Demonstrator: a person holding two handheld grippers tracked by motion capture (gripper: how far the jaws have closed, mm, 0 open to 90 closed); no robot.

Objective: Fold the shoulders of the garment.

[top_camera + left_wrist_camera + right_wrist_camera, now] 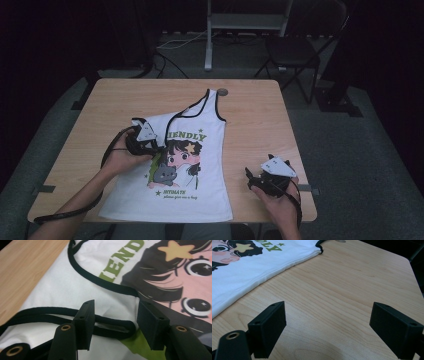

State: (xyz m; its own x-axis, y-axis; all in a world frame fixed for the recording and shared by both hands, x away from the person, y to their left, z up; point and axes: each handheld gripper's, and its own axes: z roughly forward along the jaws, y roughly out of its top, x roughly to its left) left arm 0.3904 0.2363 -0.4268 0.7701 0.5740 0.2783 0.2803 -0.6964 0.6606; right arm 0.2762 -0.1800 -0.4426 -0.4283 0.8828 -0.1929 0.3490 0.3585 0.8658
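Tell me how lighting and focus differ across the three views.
High view: table lit, room around it nearly black, slightly soft. Left gripper view: tank top print sharp, near fingers softer. Right gripper view: even light, crisp wood grain, faint shadow near the bottom edge.

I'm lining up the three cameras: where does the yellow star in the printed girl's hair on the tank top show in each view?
High view: the yellow star sits near the middle of the picture, on the tank top, right of the left gripper.
Left gripper view: top right, above the big eyes.
Right gripper view: top left corner, seen upside down.
Shared landmark: the green lettering beside the star.
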